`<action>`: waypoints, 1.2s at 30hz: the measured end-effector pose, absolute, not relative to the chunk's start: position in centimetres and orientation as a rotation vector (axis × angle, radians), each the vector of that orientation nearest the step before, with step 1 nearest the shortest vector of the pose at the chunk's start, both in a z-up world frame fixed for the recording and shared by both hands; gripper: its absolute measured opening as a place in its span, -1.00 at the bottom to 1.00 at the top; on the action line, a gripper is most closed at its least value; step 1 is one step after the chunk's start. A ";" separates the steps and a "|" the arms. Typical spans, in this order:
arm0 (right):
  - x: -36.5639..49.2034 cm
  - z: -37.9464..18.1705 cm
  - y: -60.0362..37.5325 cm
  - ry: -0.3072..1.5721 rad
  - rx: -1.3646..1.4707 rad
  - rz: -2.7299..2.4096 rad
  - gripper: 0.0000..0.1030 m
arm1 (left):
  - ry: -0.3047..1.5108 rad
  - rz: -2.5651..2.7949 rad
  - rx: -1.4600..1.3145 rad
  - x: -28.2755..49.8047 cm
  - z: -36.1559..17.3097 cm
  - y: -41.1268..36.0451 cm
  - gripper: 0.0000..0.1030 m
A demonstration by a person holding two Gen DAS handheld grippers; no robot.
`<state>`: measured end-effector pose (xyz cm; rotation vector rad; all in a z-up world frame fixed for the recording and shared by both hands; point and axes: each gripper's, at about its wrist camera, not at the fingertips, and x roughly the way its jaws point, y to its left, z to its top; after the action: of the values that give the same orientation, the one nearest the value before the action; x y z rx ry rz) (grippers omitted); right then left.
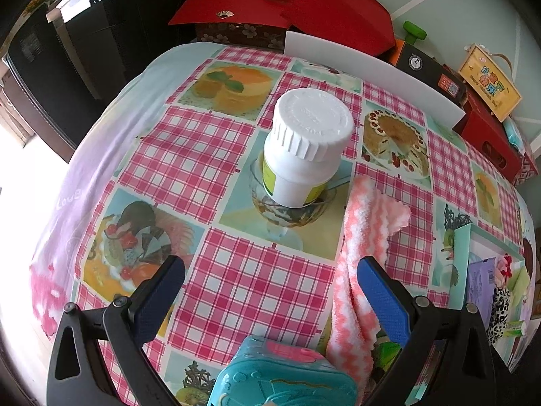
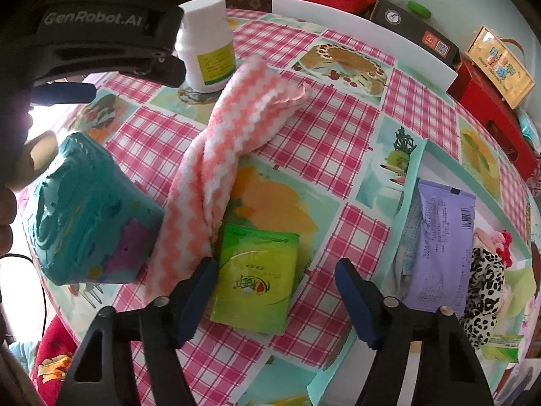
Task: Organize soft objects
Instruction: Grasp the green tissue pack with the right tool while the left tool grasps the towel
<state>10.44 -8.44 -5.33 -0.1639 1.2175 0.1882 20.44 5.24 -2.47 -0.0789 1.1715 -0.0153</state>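
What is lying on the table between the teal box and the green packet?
In the right wrist view, the pink-and-white striped towel lies between the teal box and the green packet.

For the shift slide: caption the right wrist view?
Open right gripper above flat green tissue packet beside pink-and-white zigzag towel.

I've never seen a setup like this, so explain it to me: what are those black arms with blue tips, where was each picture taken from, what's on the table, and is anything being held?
Those are two hand-held grippers, each with a camera looking along its fingers. One picture is from the left gripper, the other from the right gripper. On the checked tablecloth lie a pink-and-white towel, a white bottle, a teal box and a green packet; a tray at the right holds a purple packet. Both grippers are open, holding nothing; the green packet lies between the right one's fingers.
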 end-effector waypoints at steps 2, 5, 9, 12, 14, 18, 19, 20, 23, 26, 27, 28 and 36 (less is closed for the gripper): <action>10.5 -5.2 -8.6 1.215 -0.156 0.184 0.17 | 1.172 -0.017 -0.076 20.4 -2.5 5.2 0.97; 10.6 -5.2 -9.2 1.217 -0.139 0.172 0.12 | 1.174 -0.022 -0.072 20.4 -2.5 5.1 0.97; 10.9 -5.5 -9.6 1.229 -0.116 0.171 0.12 | 1.177 -0.031 -0.061 20.4 -2.6 4.8 0.97; 11.0 -5.7 -9.5 1.231 -0.117 0.175 0.12 | 1.178 -0.042 -0.053 20.4 -2.6 4.5 0.97; 11.1 -5.8 -9.5 1.235 -0.112 0.177 0.12 | 1.179 -0.047 -0.050 20.4 -2.6 4.4 0.97; 11.1 -5.9 -9.5 1.241 -0.113 0.176 0.12 | 1.181 -0.051 -0.041 20.4 -2.7 4.2 0.97; 11.1 -6.0 -9.5 1.246 -0.115 0.174 0.12 | 1.181 -0.052 -0.040 20.4 -2.7 4.2 0.97; 11.1 -6.2 -9.5 1.252 -0.117 0.170 0.13 | 1.180 -0.053 -0.037 20.4 -2.7 4.2 0.97; 11.1 -6.7 -9.5 1.271 -0.130 0.159 0.12 | 1.183 -0.057 -0.032 20.4 -2.7 4.0 0.97; 11.0 -6.9 -9.3 1.269 -0.142 0.152 0.09 | 1.187 -0.061 -0.029 20.5 -2.8 3.9 0.97; 11.0 -6.8 -9.4 1.267 -0.142 0.151 0.08 | 1.190 -0.064 -0.027 20.6 -2.9 3.8 0.97; 11.0 -6.8 -9.4 1.266 -0.140 0.150 0.06 | 1.193 -0.065 -0.026 20.6 -2.9 3.7 0.97; 11.8 -6.6 -10.4 1.248 -0.130 0.123 0.04 | 1.225 -0.127 -0.072 20.8 -3.1 2.5 0.97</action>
<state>11.81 -10.35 -6.63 -0.1303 1.2479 0.1233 20.79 2.50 -3.06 -0.0722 1.2251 -0.1274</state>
